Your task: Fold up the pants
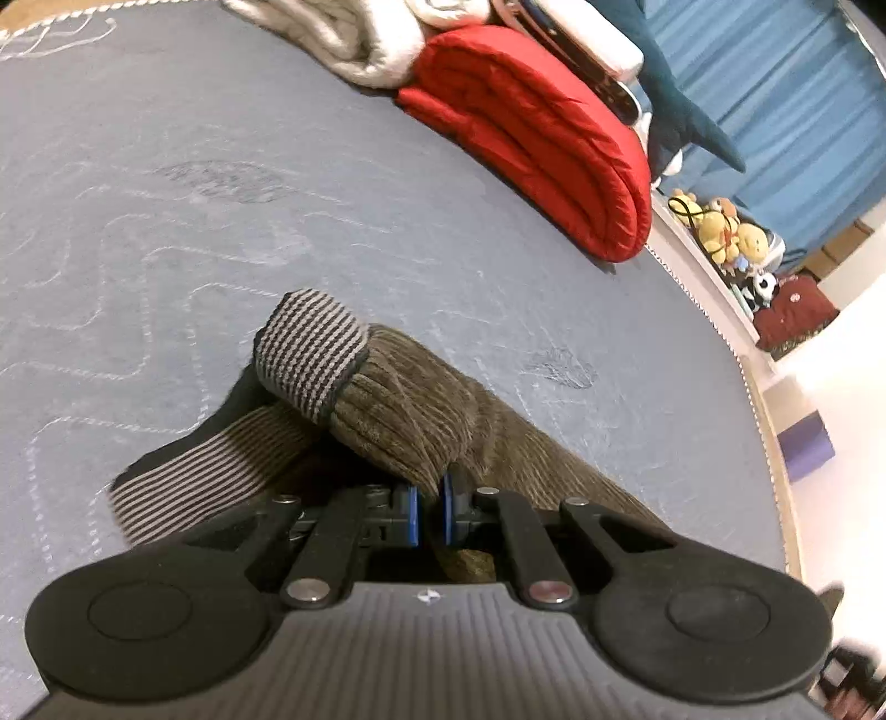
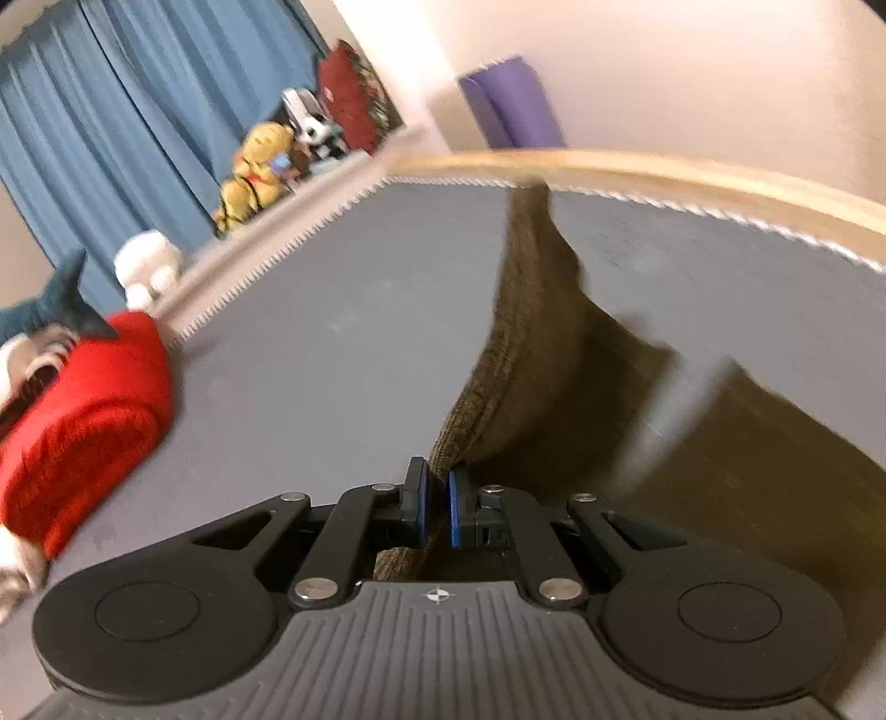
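The pants are brown corduroy (image 1: 410,404) with grey-and-black striped ribbed cuffs (image 1: 313,354), lying on a grey-blue mattress (image 1: 277,183). My left gripper (image 1: 431,501) is shut on the corduroy just behind one cuff; a second striped cuff (image 1: 188,476) lies to its left. In the right wrist view my right gripper (image 2: 437,493) is shut on a raised fold of the same pants (image 2: 526,332), which stretch away toward the mattress's far edge. The view is motion-blurred.
A rolled red quilt (image 1: 542,138) and a pale blanket (image 1: 360,44) lie at the back of the mattress; the quilt also shows in the right wrist view (image 2: 83,415). A wooden bed edge (image 2: 692,177), plush toys (image 1: 720,227) on a ledge and blue curtains (image 2: 111,111) stand beyond.
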Tool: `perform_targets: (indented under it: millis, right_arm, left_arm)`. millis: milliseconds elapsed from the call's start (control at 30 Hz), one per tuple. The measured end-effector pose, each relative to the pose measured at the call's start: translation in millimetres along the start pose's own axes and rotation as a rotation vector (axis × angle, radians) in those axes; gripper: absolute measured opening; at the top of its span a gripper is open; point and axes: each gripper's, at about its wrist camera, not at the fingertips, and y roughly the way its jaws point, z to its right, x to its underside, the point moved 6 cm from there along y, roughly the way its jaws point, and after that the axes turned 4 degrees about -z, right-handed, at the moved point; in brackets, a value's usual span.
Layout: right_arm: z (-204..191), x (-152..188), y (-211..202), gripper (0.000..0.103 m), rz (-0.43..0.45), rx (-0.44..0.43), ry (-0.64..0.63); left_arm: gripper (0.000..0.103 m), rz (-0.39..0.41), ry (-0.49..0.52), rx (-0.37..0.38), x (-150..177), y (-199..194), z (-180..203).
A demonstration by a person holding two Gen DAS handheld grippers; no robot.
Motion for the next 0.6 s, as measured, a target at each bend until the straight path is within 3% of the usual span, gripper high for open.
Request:
perform_targets:
  millis: [133, 233, 300, 400, 500, 600]
  right_arm:
    - [52, 56, -10, 0.009, -0.132, 0.041, 0.067]
    - [91, 72, -11, 0.016, -0.145, 0.093, 0.164]
    - [111, 63, -11, 0.022, -0.128, 0.082, 0.229]
    - [135, 39, -9, 0.052, -0.067, 0.096, 0.268]
    - [165, 20, 5, 0.053, -0.056, 0.108, 0.377]
    - [184, 14, 30, 0.053, -0.113, 0.089, 0.431]
  left_arm:
    - [0.009, -0.048, -0.019, -0.043, 6, 4, -16]
    - [0.012, -0.122, -0.049, -0.057, 11, 18, -27]
    - [0.013, -0.146, -0.067, -0.067, 11, 25, -31]
    - [0.018, -0.134, -0.083, -0.079, 6, 28, -34]
    - [0.023, -0.13, -0.081, -0.096, 2, 32, -32]
    - [0.025, -0.132, -0.081, -0.119, 1, 37, -32]
